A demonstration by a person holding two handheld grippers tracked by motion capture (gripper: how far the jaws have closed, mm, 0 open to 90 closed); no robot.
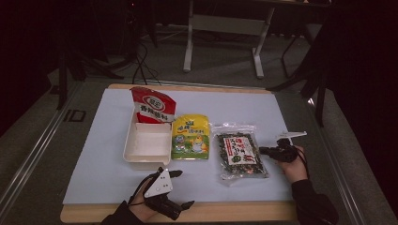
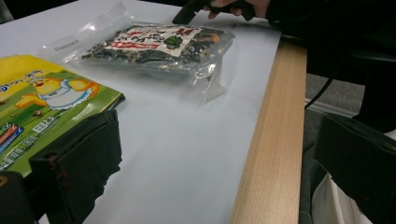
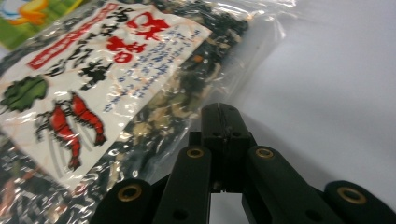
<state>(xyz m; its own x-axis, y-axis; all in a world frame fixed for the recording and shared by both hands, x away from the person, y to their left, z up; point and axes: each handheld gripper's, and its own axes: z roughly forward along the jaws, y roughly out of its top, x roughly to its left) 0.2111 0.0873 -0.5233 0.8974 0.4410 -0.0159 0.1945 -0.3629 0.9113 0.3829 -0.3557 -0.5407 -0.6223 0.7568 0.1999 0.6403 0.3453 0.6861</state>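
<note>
The right gripper (image 1: 264, 151) sits at the right edge of the seaweed bag (image 1: 241, 154), jaws pressed together and empty, tip just beside the clear film as if to nudge or lift it. The bag lies flat on the counter (image 1: 94, 159), right of the yellow pouch (image 1: 190, 137) and the white tray (image 1: 146, 146). The left gripper (image 1: 182, 188) waits near the front edge, jaws spread and holding nothing.
</note>
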